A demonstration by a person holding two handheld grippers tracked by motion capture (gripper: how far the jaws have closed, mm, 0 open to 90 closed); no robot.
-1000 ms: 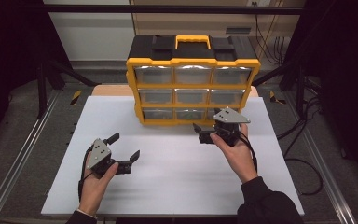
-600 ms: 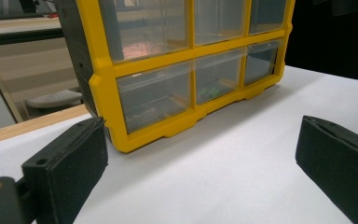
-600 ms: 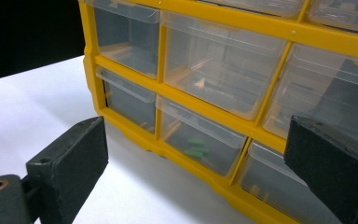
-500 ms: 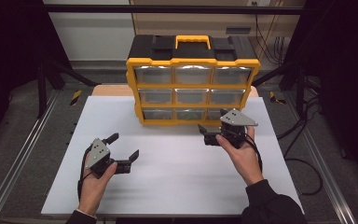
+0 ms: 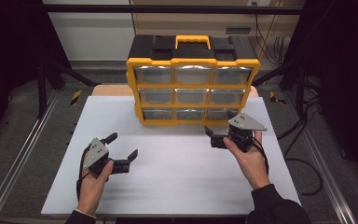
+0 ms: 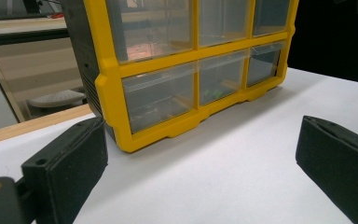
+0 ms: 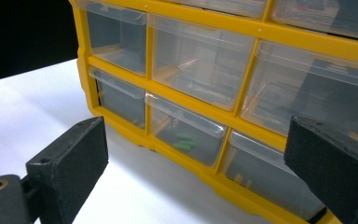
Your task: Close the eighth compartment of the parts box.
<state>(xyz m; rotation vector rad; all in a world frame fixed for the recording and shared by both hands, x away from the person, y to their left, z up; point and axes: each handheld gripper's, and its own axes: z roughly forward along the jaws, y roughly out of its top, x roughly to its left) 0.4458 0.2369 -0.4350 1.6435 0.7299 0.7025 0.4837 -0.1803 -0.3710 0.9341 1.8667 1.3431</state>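
White tabletop [image 5: 177,186] carries a yellow-framed organiser cabinet [image 5: 193,84] at its far centre, standing upright. Cabinet body: black top with yellow carry handle [image 5: 192,41]; front face holds nine clear drawers in a three-by-three grid. Small green parts [image 7: 182,141] lie in the bottom middle drawer. Right gripper [image 5: 213,136] is held near the cabinet's lower right corner, jaws spread apart, not touching it. Left gripper [image 5: 121,147] is held low over the near left of the table, well apart from the cabinet, jaws spread, gripping nothing.
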